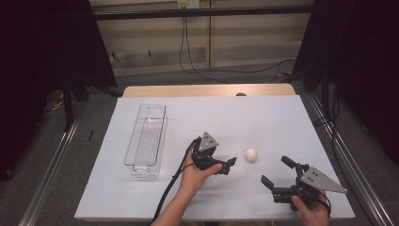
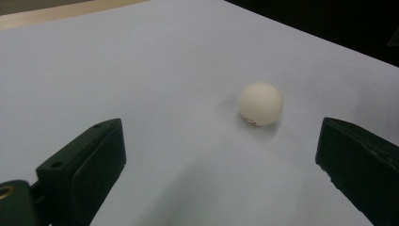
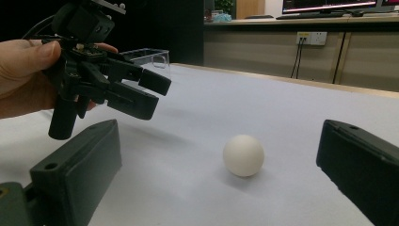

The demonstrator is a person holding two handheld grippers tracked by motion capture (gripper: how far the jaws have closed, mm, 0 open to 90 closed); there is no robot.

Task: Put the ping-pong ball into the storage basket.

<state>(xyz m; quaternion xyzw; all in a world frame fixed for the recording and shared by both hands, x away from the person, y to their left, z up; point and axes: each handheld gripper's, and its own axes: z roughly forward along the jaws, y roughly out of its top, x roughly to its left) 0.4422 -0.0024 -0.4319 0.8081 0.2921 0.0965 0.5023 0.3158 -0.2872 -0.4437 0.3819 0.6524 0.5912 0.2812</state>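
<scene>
A small white ball [image 1: 251, 154] rests on the white table sheet [image 1: 263, 117], right of centre. My left gripper [image 1: 227, 165] is held just left of it, open, jaws pointing at the ball with nothing between them. In the left gripper view the ball [image 2: 260, 103] lies ahead of my open left gripper [image 2: 220, 129], a little right of the gap's middle. My right gripper [image 1: 276, 170] is open near the front right, aimed toward the ball from the near right. In the right gripper view the ball [image 3: 243, 155] sits beyond my right gripper [image 3: 219, 127], with the left gripper [image 3: 155, 94] hovering behind it at left.
A clear rectangular plastic bin [image 1: 147, 139] stands empty on the left part of the sheet, its long side running away from me; it shows far off as the bin [image 3: 150, 56]. The wooden table edge [image 1: 209, 90] lies at the back.
</scene>
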